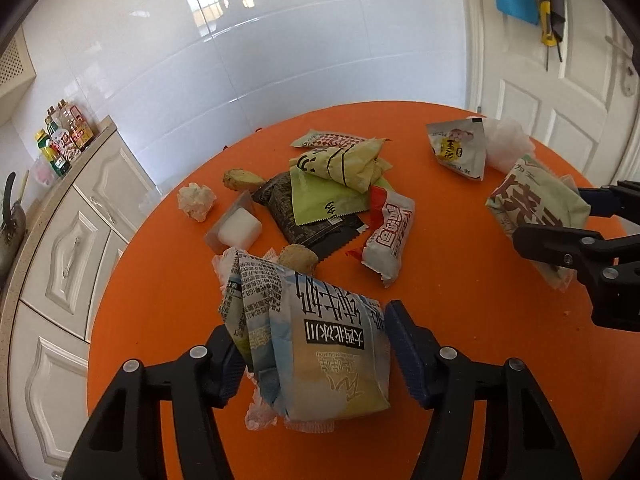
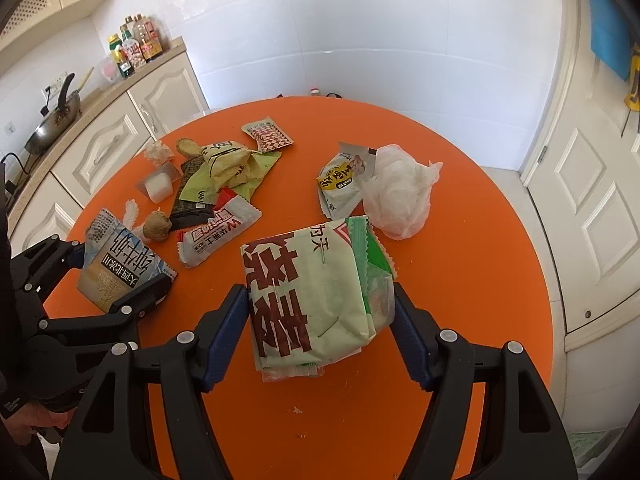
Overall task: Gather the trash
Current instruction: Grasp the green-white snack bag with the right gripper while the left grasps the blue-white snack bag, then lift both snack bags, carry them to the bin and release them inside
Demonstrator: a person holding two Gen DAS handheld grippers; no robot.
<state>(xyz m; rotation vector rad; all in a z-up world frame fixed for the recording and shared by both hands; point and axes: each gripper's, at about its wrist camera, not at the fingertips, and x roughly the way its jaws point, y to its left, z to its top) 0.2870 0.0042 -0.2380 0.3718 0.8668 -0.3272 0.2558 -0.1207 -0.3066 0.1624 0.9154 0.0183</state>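
Both wrist cameras are looking steeply down, close over the round orange table (image 1: 460, 320), toward the white tiled wall (image 2: 360, 40); both are sharing the central heap of crumpled snack wrappers (image 1: 340, 184).

Bright, even daylight; window glare mirrored on glossy wall tiles (image 1: 248, 40). Soft shadows only. Sharp centre, strong fisheye bending and dark vignetted corners.

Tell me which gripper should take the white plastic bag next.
Right. Both are occupied: the left gripper holds the blue-white milk wrapper, the right gripper the green wrapper. But the white plastic bag lies just ahead of the right gripper, far across the orange table from the left.
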